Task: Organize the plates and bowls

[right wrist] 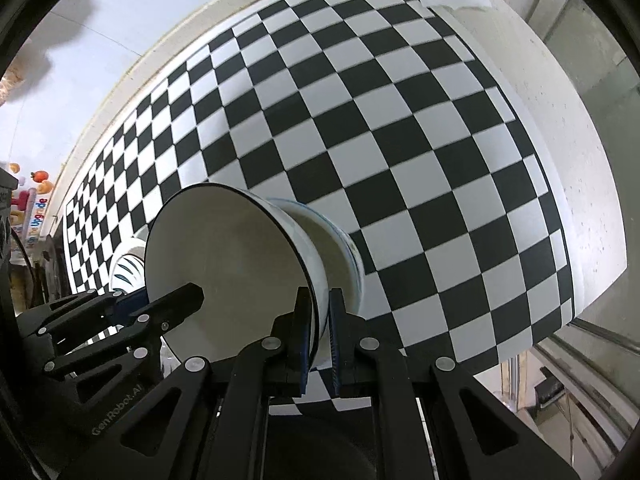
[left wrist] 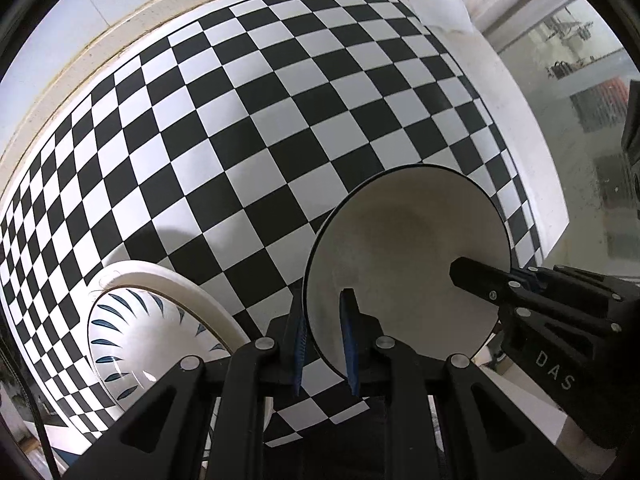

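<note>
You've got the bowl (left wrist: 400, 248) held over the checkered mat (left wrist: 248, 128), with the left gripper (left wrist: 326, 340) clamped on its near-left rim and the right gripper (left wrist: 516, 284) clamped on the rim at its right, one finger of each inside the bowl. In the right wrist view the same bowl (right wrist: 224, 264) sits left of centre, nested in a second bowl (right wrist: 340, 256) beneath it, with the right gripper (right wrist: 320, 340) on their rims and the left gripper (right wrist: 132, 308) coming in from the left. A plate (left wrist: 160, 320) lies on the mat left of the bowls, and a sheet of paper (left wrist: 436, 0) sits at the mat's far right corner.
</note>
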Demonstrator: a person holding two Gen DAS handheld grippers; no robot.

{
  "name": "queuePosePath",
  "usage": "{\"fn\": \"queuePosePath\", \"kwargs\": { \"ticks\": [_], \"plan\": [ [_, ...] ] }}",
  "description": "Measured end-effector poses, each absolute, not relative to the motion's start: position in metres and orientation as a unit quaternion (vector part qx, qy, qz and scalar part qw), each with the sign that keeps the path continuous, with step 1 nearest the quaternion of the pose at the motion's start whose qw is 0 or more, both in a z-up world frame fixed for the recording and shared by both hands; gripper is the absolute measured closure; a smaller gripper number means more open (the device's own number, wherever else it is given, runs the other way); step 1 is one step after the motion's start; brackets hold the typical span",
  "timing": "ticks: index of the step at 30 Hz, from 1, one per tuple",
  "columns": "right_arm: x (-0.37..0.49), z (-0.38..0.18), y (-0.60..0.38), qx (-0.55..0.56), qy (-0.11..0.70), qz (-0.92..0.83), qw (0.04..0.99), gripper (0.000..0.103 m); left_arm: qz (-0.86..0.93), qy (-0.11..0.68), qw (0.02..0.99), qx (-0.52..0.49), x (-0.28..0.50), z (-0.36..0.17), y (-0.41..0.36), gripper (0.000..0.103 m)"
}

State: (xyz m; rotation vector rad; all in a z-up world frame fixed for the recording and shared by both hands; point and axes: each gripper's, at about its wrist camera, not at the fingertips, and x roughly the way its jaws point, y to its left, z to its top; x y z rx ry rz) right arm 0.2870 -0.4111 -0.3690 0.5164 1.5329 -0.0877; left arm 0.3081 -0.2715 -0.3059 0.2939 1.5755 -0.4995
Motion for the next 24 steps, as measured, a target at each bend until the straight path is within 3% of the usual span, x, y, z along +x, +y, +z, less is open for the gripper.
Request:
{"fn": "queuePosePath", "kwargs": {
  "ticks": [24],
  "plan": [
    [0.293,-0.383,-0.414,0.224,0.709,-0.037,0.667,0.086,-0.197,0.712,0.659,0.141,0.313,-0.320,-0.278,0.088]
  ]
}}
